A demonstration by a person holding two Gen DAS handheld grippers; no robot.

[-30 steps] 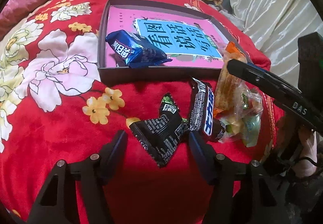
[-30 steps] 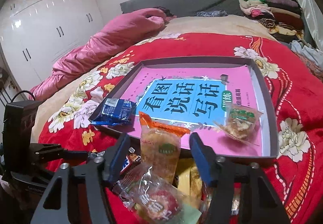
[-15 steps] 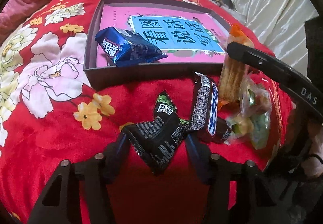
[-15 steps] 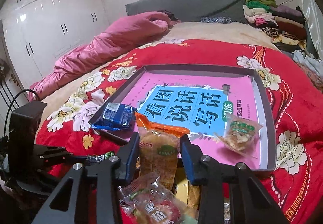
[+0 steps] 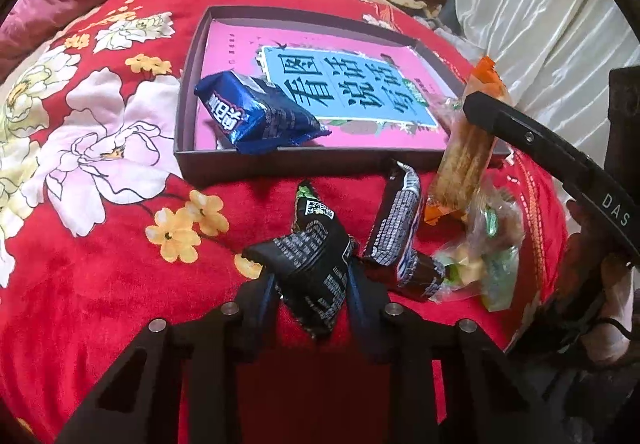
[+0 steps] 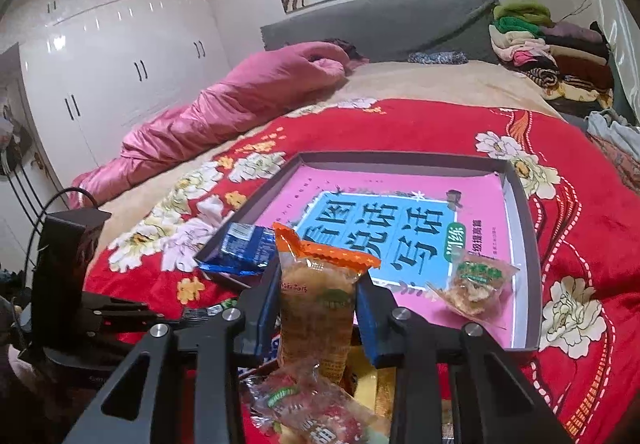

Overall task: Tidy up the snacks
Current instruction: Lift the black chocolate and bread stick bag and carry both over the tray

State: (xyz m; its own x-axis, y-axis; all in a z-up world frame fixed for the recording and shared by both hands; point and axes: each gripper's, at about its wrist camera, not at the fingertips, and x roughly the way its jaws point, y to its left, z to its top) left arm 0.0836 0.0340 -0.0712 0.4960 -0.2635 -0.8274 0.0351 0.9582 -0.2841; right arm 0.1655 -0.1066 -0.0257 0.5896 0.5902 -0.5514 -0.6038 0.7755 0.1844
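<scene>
My left gripper point(image 5: 310, 286) is shut on a black snack packet point(image 5: 310, 264) on the red blanket. My right gripper point(image 6: 318, 294) is shut on an orange-topped cake packet point(image 6: 316, 308), held upright; it also shows in the left wrist view point(image 5: 466, 156). A dark shallow box point(image 5: 280, 160) with a pink and blue book inside holds a blue packet point(image 5: 256, 116) at its near left corner and a clear packet point(image 6: 474, 280) at its near right. A dark chocolate bar point(image 5: 398, 232) and clear wrapped snacks point(image 5: 486, 248) lie in front of the box.
The red floral blanket point(image 5: 100, 204) covers the bed. A pink quilt point(image 6: 240, 100) lies at the far left. Folded clothes point(image 6: 552, 56) are stacked at the far right. A white curtain point(image 5: 540, 4) hangs on the right. The other gripper's body point(image 6: 64, 284) stands at the left.
Both grippers have closed: the left onto the black packet, the right onto the orange-topped cake packet, which now stands lifted upright.
</scene>
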